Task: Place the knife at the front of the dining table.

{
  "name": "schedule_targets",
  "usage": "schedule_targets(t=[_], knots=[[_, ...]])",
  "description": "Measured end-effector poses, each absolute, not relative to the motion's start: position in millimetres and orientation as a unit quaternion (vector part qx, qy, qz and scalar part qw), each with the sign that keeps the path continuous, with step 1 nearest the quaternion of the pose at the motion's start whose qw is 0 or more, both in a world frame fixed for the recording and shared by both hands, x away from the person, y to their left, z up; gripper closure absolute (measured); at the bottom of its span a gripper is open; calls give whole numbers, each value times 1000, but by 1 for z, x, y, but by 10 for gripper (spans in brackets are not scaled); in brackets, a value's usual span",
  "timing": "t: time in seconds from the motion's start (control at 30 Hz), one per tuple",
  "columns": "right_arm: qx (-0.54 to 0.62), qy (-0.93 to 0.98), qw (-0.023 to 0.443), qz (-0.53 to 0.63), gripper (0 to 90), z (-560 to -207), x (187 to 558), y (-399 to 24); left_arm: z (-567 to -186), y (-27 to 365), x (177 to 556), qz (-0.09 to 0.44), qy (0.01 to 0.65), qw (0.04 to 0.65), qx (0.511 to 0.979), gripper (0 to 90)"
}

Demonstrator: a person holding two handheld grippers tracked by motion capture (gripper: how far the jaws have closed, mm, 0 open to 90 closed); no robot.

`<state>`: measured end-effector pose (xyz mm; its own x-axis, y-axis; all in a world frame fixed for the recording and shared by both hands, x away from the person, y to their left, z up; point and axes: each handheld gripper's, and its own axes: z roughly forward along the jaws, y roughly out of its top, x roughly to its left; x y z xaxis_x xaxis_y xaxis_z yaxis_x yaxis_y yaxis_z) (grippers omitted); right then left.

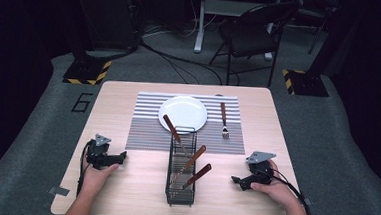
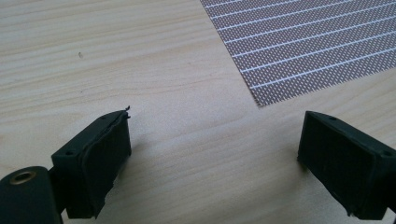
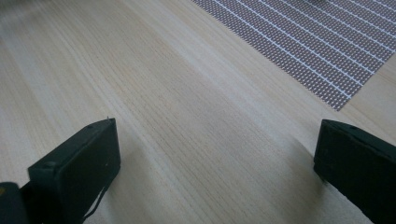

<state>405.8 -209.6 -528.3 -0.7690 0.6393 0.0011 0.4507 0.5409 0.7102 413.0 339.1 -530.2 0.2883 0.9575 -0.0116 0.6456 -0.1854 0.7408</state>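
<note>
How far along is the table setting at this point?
Done: one fork lies on the placemat, right of the plate. In hand: nothing; left gripper and right gripper rest open. Left: three utensils remain in the wire caddy.

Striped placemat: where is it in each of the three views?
High view: striped placemat at the table's centre, far half, under the white plate and fork.
Left gripper view: top right, its corner pointing down between the open tongs.
Right gripper view: top right, edge running diagonally, beyond the open tongs.
Shared landmark: the light wooden table around the mat.
</note>
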Motion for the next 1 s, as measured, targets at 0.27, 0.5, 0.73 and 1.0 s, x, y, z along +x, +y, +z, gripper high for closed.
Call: schedule_targets(t=[0.27, 0.5, 0.73, 1.0], knots=[[314, 868, 130, 362, 0, -528, 406, -210, -530, 338, 413, 236, 550, 326, 732, 93], [314, 868, 130, 362, 0, -528, 406, -210, -530, 338, 413, 236, 551, 326, 731, 93], [314, 868, 130, 362, 0, -528, 406, -210, -530, 337, 413, 238, 552, 327, 729, 99], [314, 868, 130, 362, 0, -528, 406, -210, -527, 333, 411, 233, 552, 323, 733, 168]])
